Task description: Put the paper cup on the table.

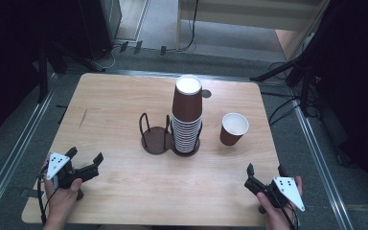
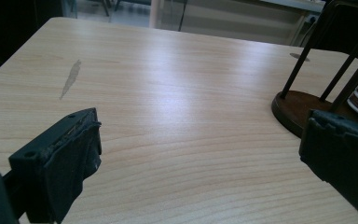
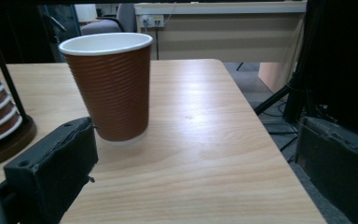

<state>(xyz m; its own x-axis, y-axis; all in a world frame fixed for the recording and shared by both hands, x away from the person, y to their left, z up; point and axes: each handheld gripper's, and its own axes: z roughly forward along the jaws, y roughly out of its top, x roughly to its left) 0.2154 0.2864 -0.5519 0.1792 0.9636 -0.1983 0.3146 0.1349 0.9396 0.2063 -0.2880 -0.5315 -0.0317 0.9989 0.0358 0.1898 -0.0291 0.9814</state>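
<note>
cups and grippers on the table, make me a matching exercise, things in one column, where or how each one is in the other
Things:
1. single cup
2. cup stack
3. left gripper
4. empty ring of the holder

Places or states:
A. in the holder's right ring
B. open, near the table's front left corner
C. upright, alone, right of the holder
D. left of the stack, nothing in it

Pairs: 1-C, 2-A, 3-B, 4-D

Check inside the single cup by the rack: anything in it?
The single cup stands upright, apart from the rack. Its white inner wall shows bare; the bottom is hidden by the rim.

High view looks down; gripper views skim the table (image 1: 124, 191) low.
</note>
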